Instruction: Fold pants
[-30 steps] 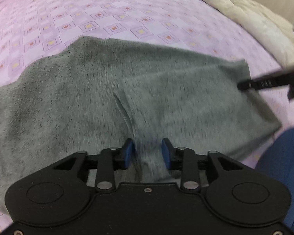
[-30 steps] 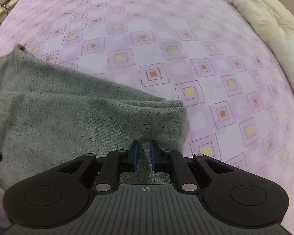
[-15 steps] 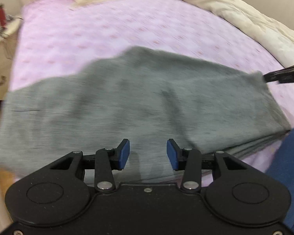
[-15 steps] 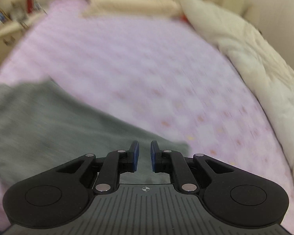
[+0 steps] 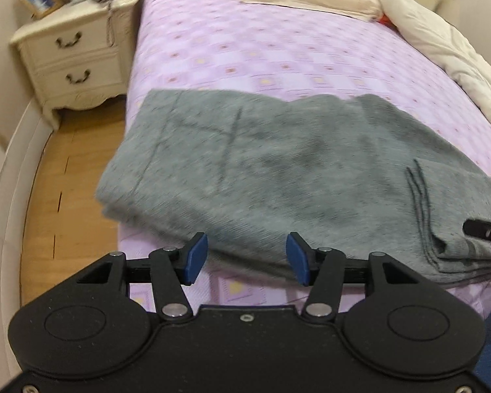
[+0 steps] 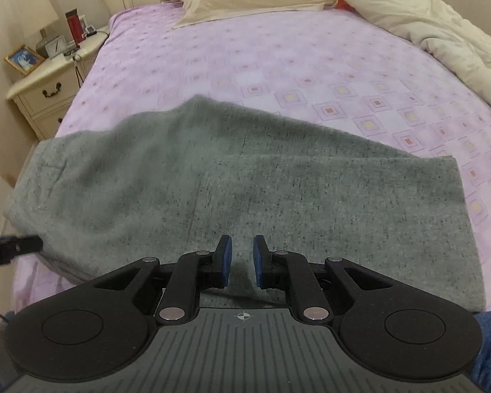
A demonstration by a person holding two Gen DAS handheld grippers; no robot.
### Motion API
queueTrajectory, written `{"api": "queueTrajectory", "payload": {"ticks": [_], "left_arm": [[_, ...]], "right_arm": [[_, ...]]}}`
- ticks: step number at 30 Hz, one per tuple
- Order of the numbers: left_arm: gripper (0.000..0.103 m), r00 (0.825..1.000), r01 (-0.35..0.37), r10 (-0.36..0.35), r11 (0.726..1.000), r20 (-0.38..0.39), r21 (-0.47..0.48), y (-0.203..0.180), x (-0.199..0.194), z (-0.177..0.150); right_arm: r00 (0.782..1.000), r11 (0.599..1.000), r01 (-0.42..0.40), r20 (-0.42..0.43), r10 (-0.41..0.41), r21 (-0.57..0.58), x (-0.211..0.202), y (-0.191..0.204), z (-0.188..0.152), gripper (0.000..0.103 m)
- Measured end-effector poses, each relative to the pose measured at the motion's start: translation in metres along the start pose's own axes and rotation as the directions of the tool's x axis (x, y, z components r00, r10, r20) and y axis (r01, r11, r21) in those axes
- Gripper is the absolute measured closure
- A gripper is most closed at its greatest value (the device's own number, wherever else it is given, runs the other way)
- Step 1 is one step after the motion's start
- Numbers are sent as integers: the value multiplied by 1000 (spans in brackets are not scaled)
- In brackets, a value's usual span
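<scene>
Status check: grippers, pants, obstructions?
Left hand-held gripper open, just widened, empty. Right hand-held gripper narrowly open, empty. Grey pants folded on bed. Nothing in the way.

Grey pants (image 6: pixel 245 190) folded, flat across purple bed, near edge.

My left gripper (image 5: pixel 246 258), jaws just opening and empty, hovers beside the folded grey pants (image 5: pixel 278 163) on the bed (image 5: pixel 245 52).

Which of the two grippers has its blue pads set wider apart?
The left gripper: its jaws have just been opening, with a broad gap and nothing between them. The right gripper shows only a narrow gap above the gray pants.
</scene>
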State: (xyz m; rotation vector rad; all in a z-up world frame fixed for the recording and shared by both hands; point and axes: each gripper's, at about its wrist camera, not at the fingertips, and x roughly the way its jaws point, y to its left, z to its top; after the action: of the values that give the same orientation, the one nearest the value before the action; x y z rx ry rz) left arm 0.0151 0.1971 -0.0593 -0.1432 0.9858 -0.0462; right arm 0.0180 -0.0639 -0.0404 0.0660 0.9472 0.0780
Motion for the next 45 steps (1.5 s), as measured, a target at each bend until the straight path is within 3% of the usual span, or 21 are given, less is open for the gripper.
{"api": "queueTrajectory", "payload": {"ticks": [5,10,19,22,33,41,42,45], "left_arm": [[38,1000,23,-22,994,12,-103,19,8,-4],[33,998,60,-56,983,30,-176,38,7,-6],[26,996,91,-87,940,26,-327,76,14,-10],[26,991,131,-132,918,24,-374,86,23,-11],[22,983,182,-154,846,97,-501,116,49,1],[20,984,175,-133,832,118,-526,120,63,21],[24,985,169,-123,825,120,-539,120,63,22],[56,984,156,-83,829,158,-537,118,56,23]], "right_arm": [[996,999,-43,-83,43,2,13,-1,-1,89],[987,995,-18,-163,1,-102,24,18,-6,86],[989,995,-24,-149,10,-97,24,15,-9,86],[989,996,-26,-151,13,-85,29,16,-7,86],[989,996,-21,-148,8,-87,30,16,-7,86],[989,997,-32,-146,22,-65,31,11,-6,85],[989,998,-34,-146,25,-61,31,9,-7,85],[989,998,-42,-145,34,-48,30,4,-7,85]]}}
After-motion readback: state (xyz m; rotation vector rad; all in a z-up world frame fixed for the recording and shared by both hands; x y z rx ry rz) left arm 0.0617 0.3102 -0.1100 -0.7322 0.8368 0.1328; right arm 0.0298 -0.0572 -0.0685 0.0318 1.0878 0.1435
